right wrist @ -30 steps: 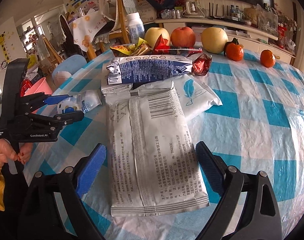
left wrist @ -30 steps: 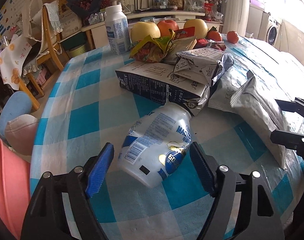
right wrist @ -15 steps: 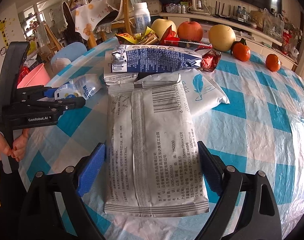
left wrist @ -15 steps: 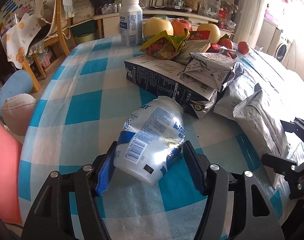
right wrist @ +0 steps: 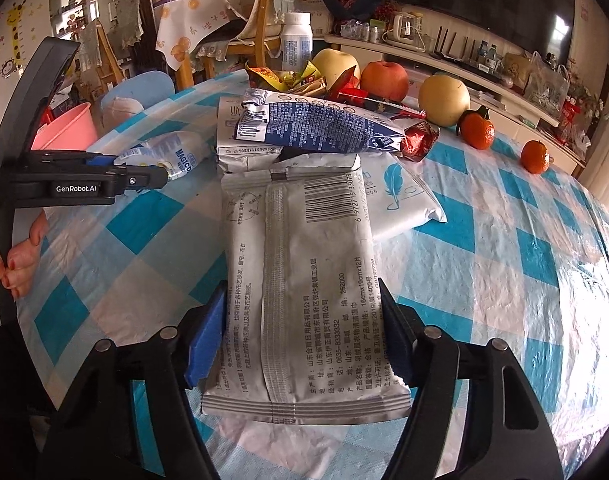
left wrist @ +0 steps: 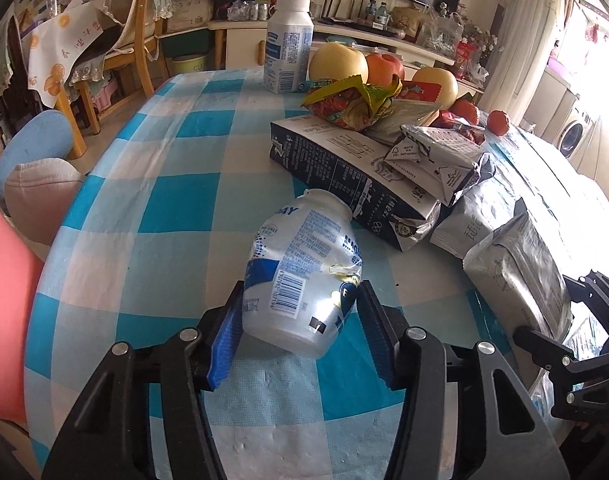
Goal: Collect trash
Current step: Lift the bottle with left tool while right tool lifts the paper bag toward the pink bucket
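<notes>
Left gripper pinches the crushed bottle lying on the checked table, neck pointing away, while right gripper straddles the grey packet, pads at its long edges, contact unclear.

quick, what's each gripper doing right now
Left gripper: shut on the crushed plastic bottle.
Right gripper: shut on the silver wipes packet.
</notes>
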`<state>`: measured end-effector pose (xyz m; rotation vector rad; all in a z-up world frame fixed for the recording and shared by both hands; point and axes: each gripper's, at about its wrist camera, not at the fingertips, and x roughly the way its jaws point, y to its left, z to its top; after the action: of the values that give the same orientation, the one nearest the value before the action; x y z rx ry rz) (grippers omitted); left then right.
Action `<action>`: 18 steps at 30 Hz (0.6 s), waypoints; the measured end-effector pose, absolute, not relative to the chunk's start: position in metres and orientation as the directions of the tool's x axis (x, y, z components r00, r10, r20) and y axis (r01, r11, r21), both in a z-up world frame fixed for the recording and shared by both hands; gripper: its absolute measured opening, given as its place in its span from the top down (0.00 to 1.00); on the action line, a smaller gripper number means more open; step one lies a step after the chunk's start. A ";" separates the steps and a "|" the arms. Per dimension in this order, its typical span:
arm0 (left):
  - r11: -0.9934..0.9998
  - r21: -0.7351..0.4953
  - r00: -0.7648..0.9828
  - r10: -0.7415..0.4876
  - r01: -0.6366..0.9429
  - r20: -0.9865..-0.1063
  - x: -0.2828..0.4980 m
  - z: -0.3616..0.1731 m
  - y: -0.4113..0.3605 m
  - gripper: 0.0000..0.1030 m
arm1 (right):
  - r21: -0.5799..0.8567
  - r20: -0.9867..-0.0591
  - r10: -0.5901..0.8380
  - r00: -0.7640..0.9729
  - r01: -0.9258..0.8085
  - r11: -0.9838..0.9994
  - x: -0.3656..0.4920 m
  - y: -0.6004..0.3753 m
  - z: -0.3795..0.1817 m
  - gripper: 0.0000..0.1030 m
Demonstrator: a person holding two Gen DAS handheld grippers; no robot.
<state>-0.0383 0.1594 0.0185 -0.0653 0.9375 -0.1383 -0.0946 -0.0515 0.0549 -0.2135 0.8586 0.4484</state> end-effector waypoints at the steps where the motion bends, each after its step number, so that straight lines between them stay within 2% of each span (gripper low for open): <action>1: 0.988 -0.123 0.585 -0.152 0.089 -0.796 -0.039 0.019 0.160 0.47 | -0.010 -0.765 0.292 0.574 -0.464 0.886 -0.096 -0.051 0.056 0.35; 9: 0.982 -0.168 0.600 -0.185 0.086 -0.778 -0.045 0.027 0.163 0.51 | -0.049 -0.726 0.298 0.620 -0.479 0.877 -0.114 -0.047 0.069 0.36; 18: 0.972 -0.227 0.634 -0.212 0.059 -0.744 -0.051 0.040 0.174 0.52 | -0.006 -0.713 0.322 0.623 -0.464 0.886 -0.120 -0.046 0.079 0.36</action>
<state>-0.0507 0.1740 0.0401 -0.1879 0.8716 -0.1564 -0.1200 -0.0458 0.0795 -0.1968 0.7760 0.4545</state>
